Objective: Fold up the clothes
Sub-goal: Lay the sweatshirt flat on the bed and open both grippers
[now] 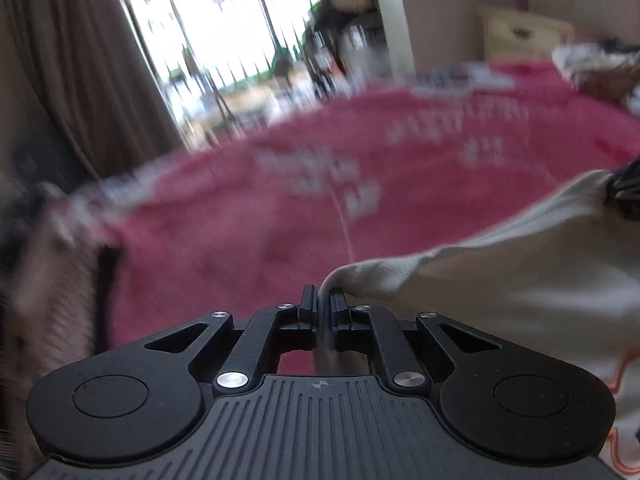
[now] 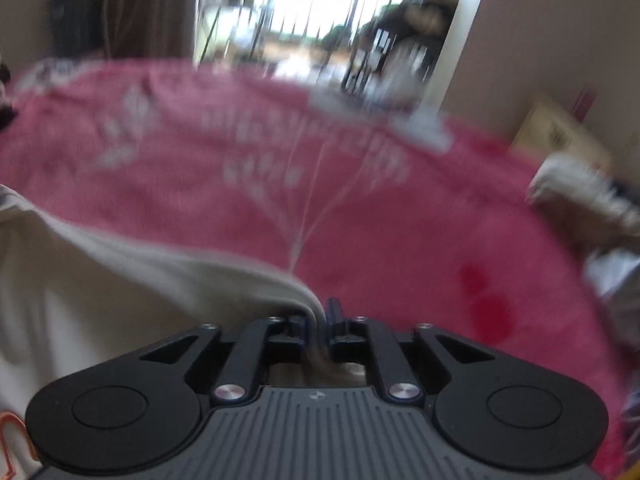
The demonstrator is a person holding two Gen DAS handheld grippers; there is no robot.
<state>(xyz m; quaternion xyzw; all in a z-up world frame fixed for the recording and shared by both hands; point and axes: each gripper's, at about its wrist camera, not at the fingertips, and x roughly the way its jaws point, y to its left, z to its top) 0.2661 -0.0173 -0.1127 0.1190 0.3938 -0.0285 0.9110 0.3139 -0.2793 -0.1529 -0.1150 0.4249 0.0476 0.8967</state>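
Note:
A cream-white garment (image 1: 500, 280) with an orange print near its lower edge hangs stretched between both grippers above a pink bedspread (image 1: 260, 232). My left gripper (image 1: 323, 300) is shut on one corner of the cloth, which spreads off to the right. In the left wrist view the other gripper (image 1: 626, 192) shows at the far right edge, holding the far corner. My right gripper (image 2: 320, 312) is shut on the opposite corner of the white garment (image 2: 100, 280), which runs off to the left. Both views are motion-blurred.
The pink bedspread (image 2: 360, 200) with white lettering covers the bed. A heap of other clothes (image 1: 600, 68) lies at the bed's far right, seen also as the clothes heap (image 2: 580, 196). Brown curtains (image 1: 72, 60), a bright window (image 2: 312, 0) and a cream dresser (image 1: 520, 36) stand behind.

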